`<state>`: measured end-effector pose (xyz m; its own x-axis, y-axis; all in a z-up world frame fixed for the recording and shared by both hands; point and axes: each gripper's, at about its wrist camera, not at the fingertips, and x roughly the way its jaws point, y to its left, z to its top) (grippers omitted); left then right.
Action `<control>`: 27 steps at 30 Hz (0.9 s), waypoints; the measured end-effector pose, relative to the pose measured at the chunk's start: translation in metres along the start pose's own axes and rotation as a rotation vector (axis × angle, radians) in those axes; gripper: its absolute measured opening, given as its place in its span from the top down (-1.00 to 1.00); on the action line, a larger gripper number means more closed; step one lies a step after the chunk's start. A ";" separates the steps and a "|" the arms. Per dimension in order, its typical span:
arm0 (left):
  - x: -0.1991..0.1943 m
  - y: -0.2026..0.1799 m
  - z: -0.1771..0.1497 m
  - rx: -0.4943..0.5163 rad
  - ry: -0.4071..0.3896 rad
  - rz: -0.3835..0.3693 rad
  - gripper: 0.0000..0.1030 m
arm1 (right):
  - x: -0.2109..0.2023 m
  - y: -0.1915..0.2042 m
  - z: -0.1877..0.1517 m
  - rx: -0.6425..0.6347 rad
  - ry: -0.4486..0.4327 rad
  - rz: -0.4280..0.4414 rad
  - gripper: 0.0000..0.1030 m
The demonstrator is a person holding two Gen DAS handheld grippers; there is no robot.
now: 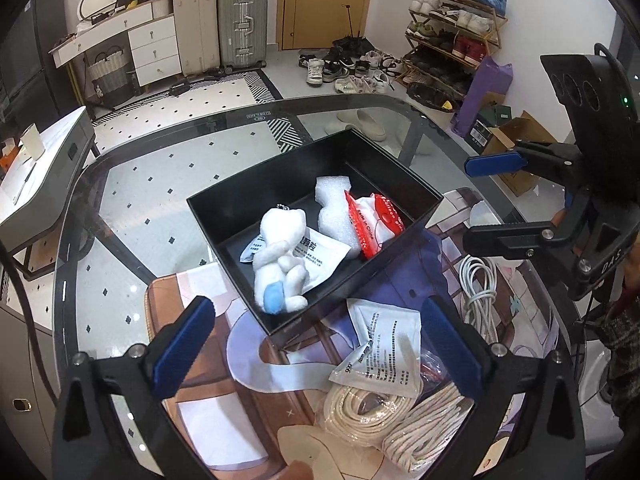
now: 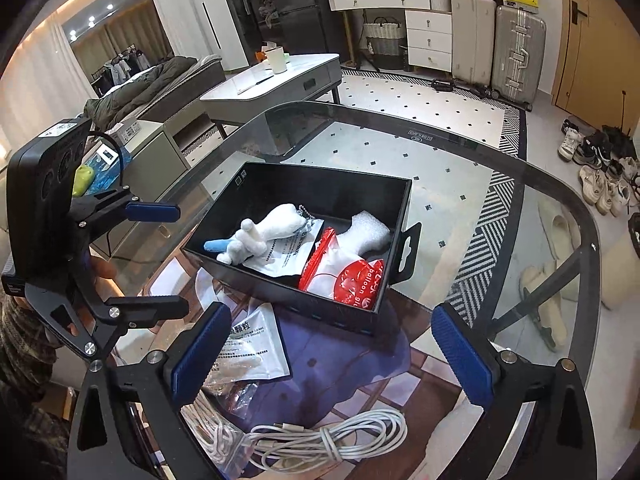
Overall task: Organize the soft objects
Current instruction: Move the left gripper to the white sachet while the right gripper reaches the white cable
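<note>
Glass table [image 1: 160, 152], suitcases [image 1: 224, 20], perhaps a wooden door [image 1: 324, 0].

I can't read the small print on the white sachet [image 1: 386, 354]. The plush toy [image 1: 280, 258] covers most of another packet [image 1: 320, 256] in the black box [image 1: 400, 256], and the cream rope bundle [image 1: 420, 432] runs behind my left gripper's finger [image 1: 452, 354].

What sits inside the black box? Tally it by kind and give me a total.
White plush toy: 1
White foam piece: 1
White printed sachet: 1
Red-and-white balloon bag: 1
Total in the black box: 4
</note>
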<state>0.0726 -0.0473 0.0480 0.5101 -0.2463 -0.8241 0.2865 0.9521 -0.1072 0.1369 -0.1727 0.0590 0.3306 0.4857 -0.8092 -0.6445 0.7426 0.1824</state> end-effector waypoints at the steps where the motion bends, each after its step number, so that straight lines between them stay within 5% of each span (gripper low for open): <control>1: 0.001 -0.002 -0.001 0.008 0.004 0.002 -1.00 | -0.001 0.000 -0.001 0.004 0.001 -0.004 -0.97; 27: 0.016 -0.028 -0.027 0.075 0.025 0.017 -1.00 | -0.024 -0.005 -0.047 0.254 0.008 -0.180 -0.97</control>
<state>0.0508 -0.0734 0.0232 0.4953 -0.2248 -0.8392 0.3386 0.9395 -0.0519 0.1000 -0.2100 0.0511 0.4173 0.3332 -0.8455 -0.3833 0.9081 0.1687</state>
